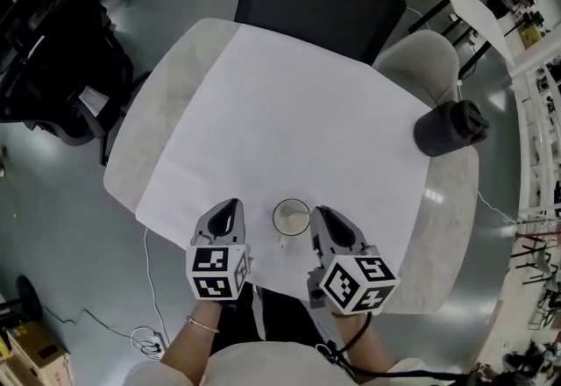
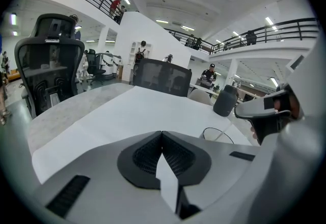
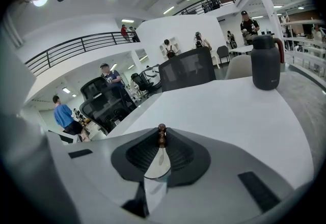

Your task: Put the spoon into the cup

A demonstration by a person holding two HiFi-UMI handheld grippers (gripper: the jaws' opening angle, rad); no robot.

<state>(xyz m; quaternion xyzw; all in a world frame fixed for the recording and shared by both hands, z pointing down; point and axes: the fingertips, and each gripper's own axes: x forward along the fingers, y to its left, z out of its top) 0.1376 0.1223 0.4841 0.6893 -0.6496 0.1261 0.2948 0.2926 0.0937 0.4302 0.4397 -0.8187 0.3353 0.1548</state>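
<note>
— Head view first: what lies on the table (image 1: 166, 103)?
— A clear cup (image 1: 291, 218) stands on the white sheet (image 1: 289, 112) near the front edge. The left gripper (image 1: 231, 205) and the right gripper (image 1: 318, 211) sit just beside it, one on each side. Both cubes carry black-and-white square markers. A black jug (image 1: 449, 128) stands well apart on the right.
— And the left gripper view?
— Its jaws are pressed together with nothing between them. The cup is off to their right.
— The right gripper view?
— The jaws are clamped on the spoon (image 3: 158, 164). Its shiny bowl is toward the camera, and the brown beaded handle end pokes out at the tips. The spoon is outside the cup.
</note>
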